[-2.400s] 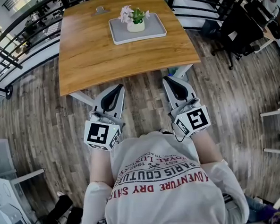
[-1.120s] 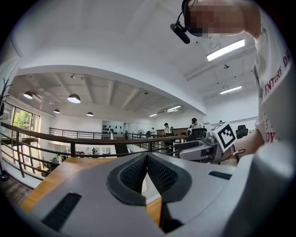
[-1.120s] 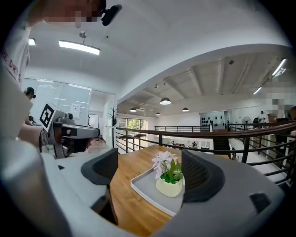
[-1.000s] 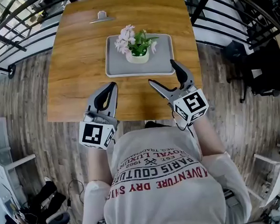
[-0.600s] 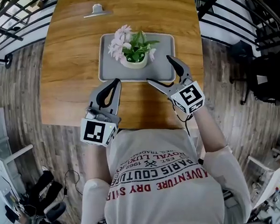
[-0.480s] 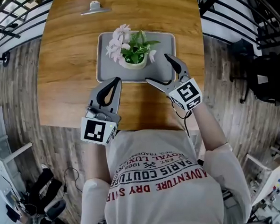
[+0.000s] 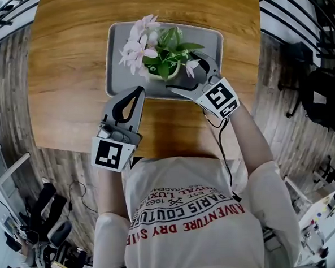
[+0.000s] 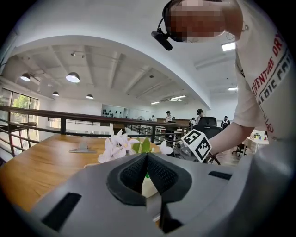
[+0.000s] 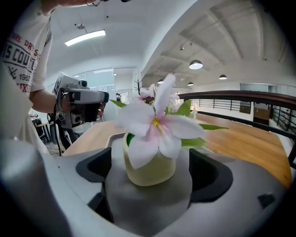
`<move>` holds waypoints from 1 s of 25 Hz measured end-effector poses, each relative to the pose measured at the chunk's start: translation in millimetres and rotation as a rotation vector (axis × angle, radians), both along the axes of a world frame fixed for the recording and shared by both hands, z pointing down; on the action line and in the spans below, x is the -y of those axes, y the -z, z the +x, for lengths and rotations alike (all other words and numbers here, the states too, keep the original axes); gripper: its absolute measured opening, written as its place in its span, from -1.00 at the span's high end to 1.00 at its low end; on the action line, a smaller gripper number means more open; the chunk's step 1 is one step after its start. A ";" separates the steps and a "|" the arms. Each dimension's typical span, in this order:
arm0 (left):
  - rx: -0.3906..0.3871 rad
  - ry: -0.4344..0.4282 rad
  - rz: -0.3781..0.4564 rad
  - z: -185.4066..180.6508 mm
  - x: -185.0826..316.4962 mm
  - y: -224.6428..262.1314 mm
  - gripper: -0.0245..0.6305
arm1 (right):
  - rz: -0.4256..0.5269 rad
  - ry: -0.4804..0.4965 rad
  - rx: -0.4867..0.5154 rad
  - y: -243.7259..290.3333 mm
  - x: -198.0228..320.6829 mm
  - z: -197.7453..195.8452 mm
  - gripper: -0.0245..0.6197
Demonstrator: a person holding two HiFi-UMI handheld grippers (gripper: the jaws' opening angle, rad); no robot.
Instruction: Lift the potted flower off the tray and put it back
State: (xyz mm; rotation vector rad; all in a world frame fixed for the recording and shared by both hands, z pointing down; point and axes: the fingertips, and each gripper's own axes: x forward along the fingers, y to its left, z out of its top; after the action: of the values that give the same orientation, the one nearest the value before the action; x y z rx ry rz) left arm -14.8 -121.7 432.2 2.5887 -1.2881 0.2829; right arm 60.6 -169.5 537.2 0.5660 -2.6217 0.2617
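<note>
A wooden table (image 7: 68, 80) stands on a grey plank floor (image 7: 7, 101), a dark railing (image 8: 63, 125) behind it. A small grey object (image 8: 83, 148) rests on the table; round lamps (image 8: 72, 77) hang overhead.

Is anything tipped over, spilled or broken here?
No, nothing stands out. The potted flower stands upright on the grey tray. The tray lies flat on the wooden table. No soil or water shows spilled around the pot, and the petals and leaves look whole.
</note>
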 end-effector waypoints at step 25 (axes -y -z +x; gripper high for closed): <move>0.009 0.028 -0.066 -18.9 5.9 -46.5 0.88 | 0.035 0.083 0.033 -17.2 11.5 -51.8 -0.67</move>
State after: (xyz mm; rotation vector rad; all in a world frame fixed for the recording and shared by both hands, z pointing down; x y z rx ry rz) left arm -33.8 -127.6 478.8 2.5154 -1.2946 0.3265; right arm 8.8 -181.0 554.4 0.4672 -2.6790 0.2018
